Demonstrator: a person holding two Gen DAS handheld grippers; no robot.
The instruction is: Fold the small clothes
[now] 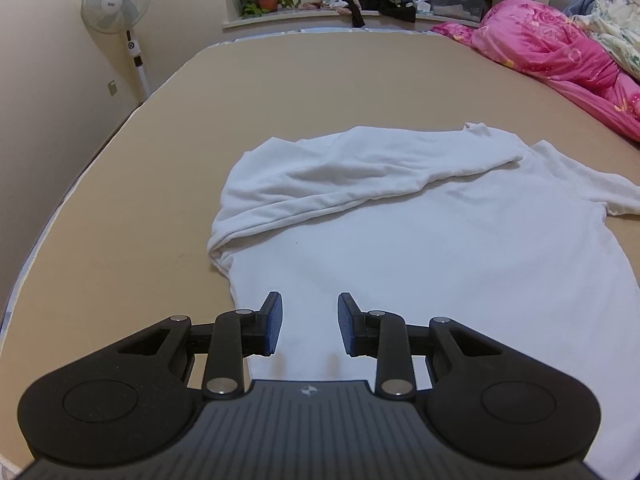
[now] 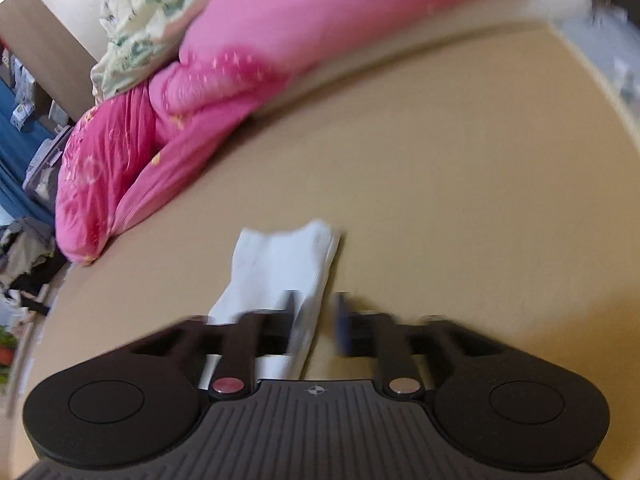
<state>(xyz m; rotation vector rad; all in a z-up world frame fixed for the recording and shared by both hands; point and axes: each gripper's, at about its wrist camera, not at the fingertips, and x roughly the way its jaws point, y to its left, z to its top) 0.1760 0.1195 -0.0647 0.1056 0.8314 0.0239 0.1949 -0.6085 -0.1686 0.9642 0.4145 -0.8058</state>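
My left fingers stand apart with nothing between them, poised over the near hem of the white T-shirt; my right fingers are apart too, blurred, with a strip of white cloth lying against the inner face of the left-hand one and no pad pressing on it that I can make out. The shirt lies flat on the tan bed, its long axis running away from my left fingers, hem nearest, collar far; its left side and sleeve are already turned over across the chest in a thick rumpled band, while the right sleeve still sticks out flat. That loose sleeve side lies toward my right hand, so I judge the matching fold falls to it. The cotton looks soft, limp and lightly creased; a pink quilt is heaped well beyond.
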